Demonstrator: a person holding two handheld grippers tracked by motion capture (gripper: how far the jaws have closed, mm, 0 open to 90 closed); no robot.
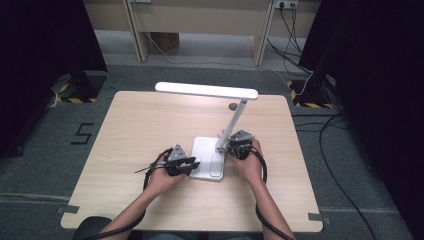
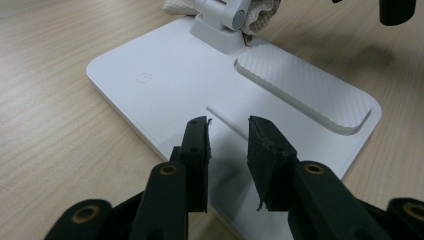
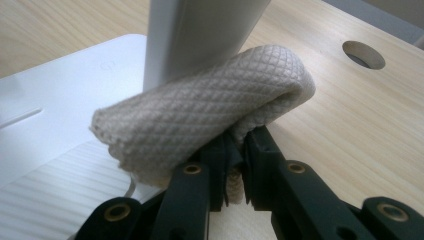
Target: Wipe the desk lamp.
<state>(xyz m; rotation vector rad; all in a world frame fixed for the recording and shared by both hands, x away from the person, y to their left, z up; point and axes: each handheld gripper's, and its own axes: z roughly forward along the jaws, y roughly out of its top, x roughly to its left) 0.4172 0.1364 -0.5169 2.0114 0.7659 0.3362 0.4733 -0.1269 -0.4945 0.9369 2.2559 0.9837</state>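
Cloth (image 3: 200,120) pinched in right claw (image 3: 235,150) against lamp stem (image 3: 195,40); left claw (image 2: 228,142) half-open over base edge (image 2: 150,135).

A rectangular tabletop of pale wood-grain laminate with rounded corners (image 1: 150,125) stands on grey carpet. Near its far edge, right of the middle, a small round cable hole (image 1: 233,106) is cut through the board. Just right of centre and toward the near edge lies the flat white rectangular base of a white desk lamp (image 1: 205,150), flush on the wood, with a ribbed recessed tray (image 2: 305,90) along one side.
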